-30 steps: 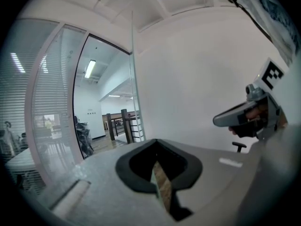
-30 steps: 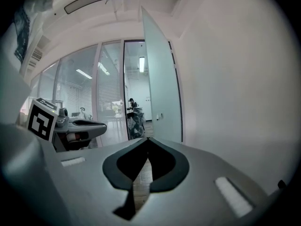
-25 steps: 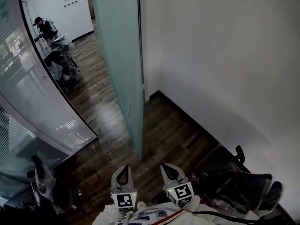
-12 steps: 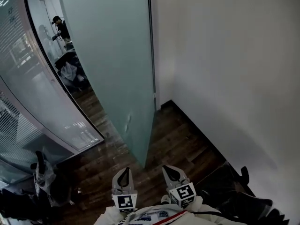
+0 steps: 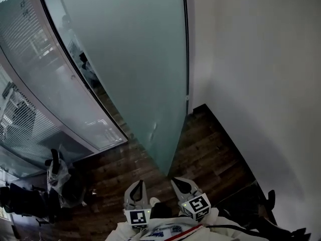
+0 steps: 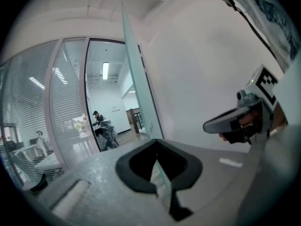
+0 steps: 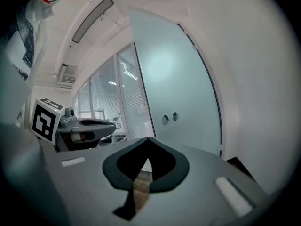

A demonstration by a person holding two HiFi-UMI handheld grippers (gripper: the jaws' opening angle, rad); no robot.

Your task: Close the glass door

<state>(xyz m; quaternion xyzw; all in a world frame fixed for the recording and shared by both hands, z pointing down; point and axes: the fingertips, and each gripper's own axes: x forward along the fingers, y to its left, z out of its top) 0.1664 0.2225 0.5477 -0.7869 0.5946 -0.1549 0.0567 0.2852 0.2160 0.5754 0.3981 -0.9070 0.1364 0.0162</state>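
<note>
Door, tall panel of frosted pale-green glass (image 5: 145,59): stands part-open, hinged edge along white wall (image 5: 261,84) at right, free edge swung out over dark wood-plank floor (image 5: 210,154), bottom corner near both grippers. Right gripper view: door face-on (image 7: 178,88), w/ two small round holes (image 7: 165,119) at mid-height. Left gripper view: door nearly edge-on (image 6: 134,79), open doorway beside it.

Grippers, grey two-jaw tools: left gripper (image 6: 154,140) has jaws pressed together, tips meeting, nothing btwn them. Right gripper (image 7: 148,139) likewise pressed together and empty.

Head view: left gripper (image 5: 136,186) and right gripper (image 5: 179,184) are side by side at bottom edge, just short of door's corner, apart from it.

Left of door: curved glass partition w/ blinds (image 5: 55,94). Beyond doorway: distant person (image 6: 96,118) by furniture.
</note>
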